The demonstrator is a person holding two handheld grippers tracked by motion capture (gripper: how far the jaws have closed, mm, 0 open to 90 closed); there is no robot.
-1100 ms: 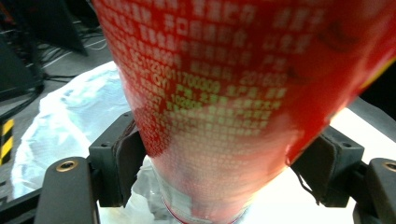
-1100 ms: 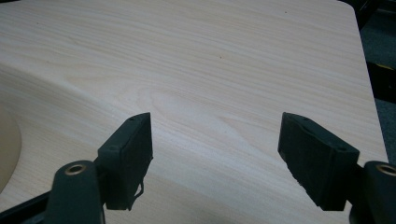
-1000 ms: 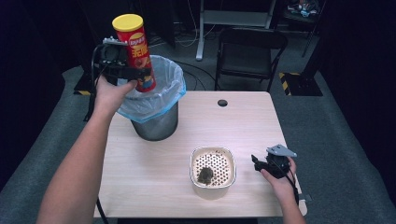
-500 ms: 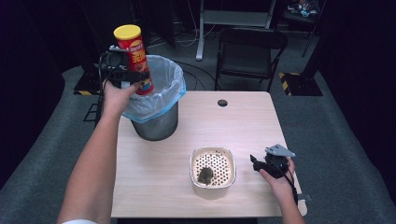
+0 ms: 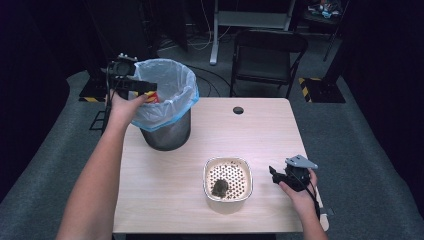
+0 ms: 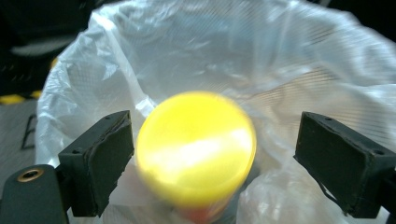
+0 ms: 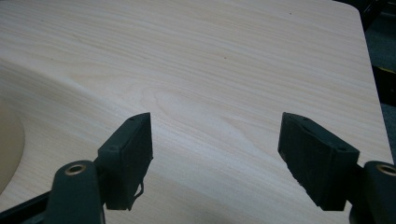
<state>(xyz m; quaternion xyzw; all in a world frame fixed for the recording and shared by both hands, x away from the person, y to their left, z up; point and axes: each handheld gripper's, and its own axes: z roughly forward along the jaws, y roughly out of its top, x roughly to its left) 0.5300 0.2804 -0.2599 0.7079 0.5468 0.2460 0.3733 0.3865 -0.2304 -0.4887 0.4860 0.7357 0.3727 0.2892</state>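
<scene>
1. While the left tool [image 6: 212,163] hangs over the lined bin [image 5: 167,107], its jaws stand released; the blurred chip can [image 6: 196,149] lies between them, gaps on both sides.
2. Right tool [image 7: 215,158] rests released above the desk [image 7: 224,70], beside the perforated bowl [image 5: 228,177].

No legible text or labels.

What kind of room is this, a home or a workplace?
Probably a lab or recording studio, not a home: a small wooden table stands alone on grey carpet, a folding chair sits behind it, and cables run across the floor by a metal stand.
</scene>
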